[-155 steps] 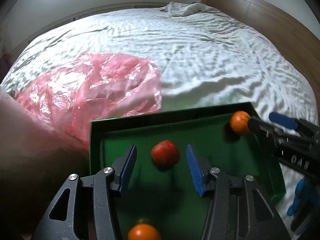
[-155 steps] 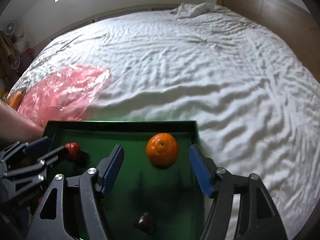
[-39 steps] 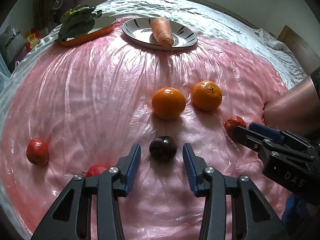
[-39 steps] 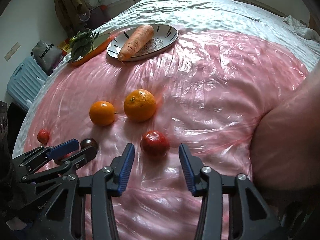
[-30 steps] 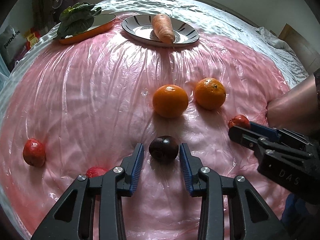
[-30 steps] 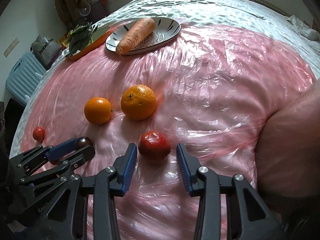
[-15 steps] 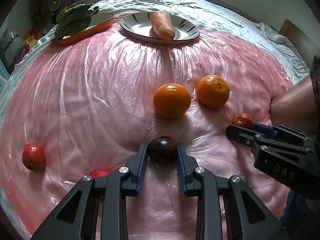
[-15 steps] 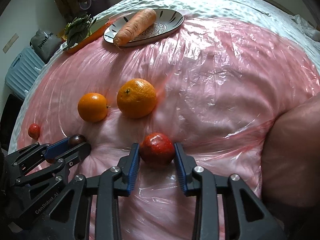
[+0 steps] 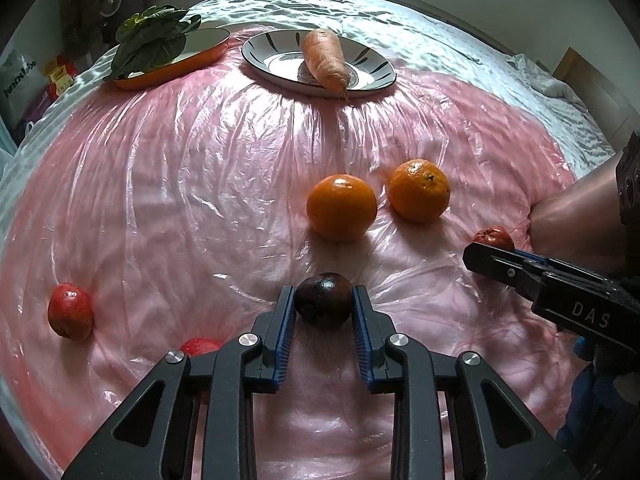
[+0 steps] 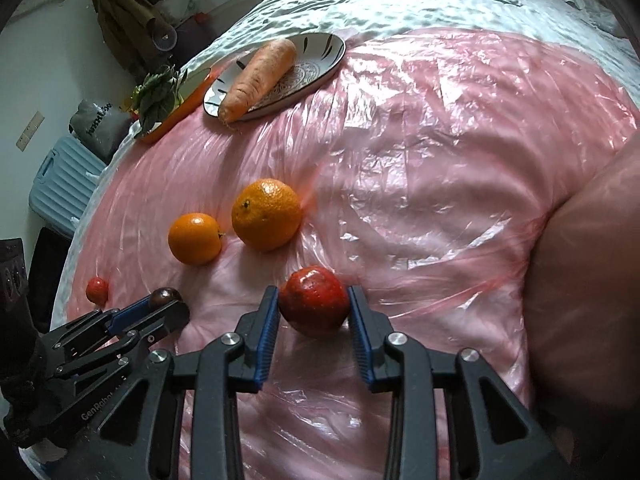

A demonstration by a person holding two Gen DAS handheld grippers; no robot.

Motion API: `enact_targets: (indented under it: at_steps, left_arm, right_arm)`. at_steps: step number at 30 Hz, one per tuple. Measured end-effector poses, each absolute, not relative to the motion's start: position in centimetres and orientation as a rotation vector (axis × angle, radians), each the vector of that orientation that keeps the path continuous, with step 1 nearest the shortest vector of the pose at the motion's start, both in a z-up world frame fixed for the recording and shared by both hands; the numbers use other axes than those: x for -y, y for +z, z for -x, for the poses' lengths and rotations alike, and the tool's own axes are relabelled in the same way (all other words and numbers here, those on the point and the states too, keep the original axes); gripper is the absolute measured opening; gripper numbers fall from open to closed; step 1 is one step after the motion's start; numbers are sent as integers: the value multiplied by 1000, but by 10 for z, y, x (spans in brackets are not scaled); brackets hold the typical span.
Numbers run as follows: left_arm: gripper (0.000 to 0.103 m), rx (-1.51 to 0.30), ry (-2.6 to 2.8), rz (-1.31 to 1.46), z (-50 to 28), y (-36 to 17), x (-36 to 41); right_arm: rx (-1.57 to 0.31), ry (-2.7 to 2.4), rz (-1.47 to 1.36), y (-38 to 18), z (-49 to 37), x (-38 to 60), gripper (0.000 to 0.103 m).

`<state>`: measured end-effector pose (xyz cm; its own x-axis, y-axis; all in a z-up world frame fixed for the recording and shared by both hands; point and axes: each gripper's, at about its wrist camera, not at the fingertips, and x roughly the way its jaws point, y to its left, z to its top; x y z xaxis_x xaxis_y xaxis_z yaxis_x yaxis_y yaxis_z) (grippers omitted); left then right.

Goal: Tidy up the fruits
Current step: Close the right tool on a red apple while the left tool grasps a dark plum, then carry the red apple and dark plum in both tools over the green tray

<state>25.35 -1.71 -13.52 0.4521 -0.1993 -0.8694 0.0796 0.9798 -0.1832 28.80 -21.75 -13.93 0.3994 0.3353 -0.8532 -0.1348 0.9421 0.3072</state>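
Observation:
Several fruits lie on a pink plastic sheet (image 9: 192,184) spread over a bed. My left gripper (image 9: 323,301) is shut on a dark plum (image 9: 323,298), its blue pads pressing both sides. My right gripper (image 10: 313,305) is shut on a red fruit (image 10: 313,303). In the left wrist view the right gripper (image 9: 480,250) comes in from the right, with the red fruit (image 9: 494,237) peeking out behind its tip. Two oranges (image 9: 342,212) (image 9: 419,190) sit just beyond the plum. Two more red fruits (image 9: 70,312) (image 9: 200,346) rest at the left.
At the far side a patterned plate (image 9: 372,64) carries a carrot (image 9: 322,58), and an orange dish (image 9: 200,54) holds leafy greens (image 9: 152,42). A bare limb of the person (image 10: 588,280) bulges in at the right. A blue suitcase (image 10: 60,188) stands off the bed.
Both grippers closed in on their fruits: the left jaws came together on the plum, the right jaws on the red fruit. Before that both were over a green tray.

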Motion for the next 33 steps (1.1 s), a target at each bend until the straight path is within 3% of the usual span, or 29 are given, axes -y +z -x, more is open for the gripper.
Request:
enact_targets:
  at_steps: [33]
  left_arm:
    - [24, -1063, -244, 63, -206, -99, 20]
  right_arm:
    - [-1081, 319, -150, -104, -200, 204, 61]
